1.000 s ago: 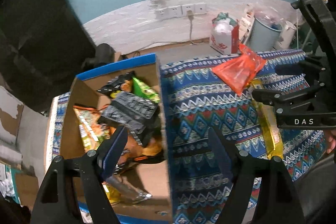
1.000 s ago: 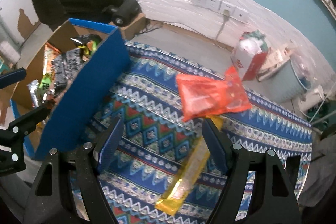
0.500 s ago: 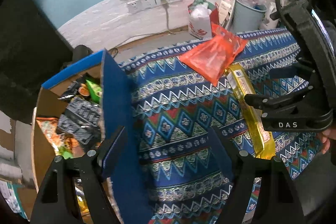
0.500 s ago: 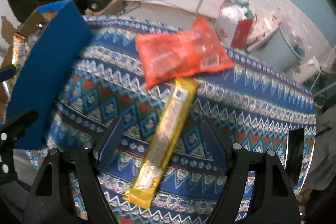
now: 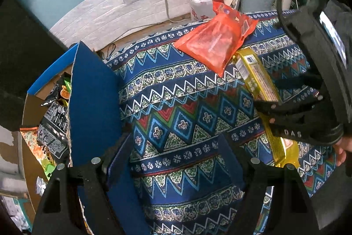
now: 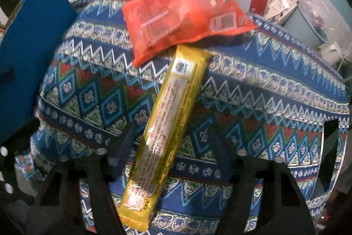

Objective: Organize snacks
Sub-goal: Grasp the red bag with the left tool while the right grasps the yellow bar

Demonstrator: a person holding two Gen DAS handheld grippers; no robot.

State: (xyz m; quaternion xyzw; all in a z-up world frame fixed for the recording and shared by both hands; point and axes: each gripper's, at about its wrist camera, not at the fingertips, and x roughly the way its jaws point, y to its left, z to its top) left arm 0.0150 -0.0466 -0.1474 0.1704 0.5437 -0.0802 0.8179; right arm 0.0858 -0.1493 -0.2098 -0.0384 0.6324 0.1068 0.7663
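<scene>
Pouch [image 6: 176, 17] overlaps bar [image 6: 158, 133] end; box [image 5: 92, 102] left.

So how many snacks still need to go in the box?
Several packets already lie in the cardboard box. The right gripper is closing around the yellow snack bar, not yet gripping. The orange bag still waits on the patterned cloth.

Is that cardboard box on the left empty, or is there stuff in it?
Not empty. The cardboard box holds several snack packets, visible behind its raised blue flap.
</scene>
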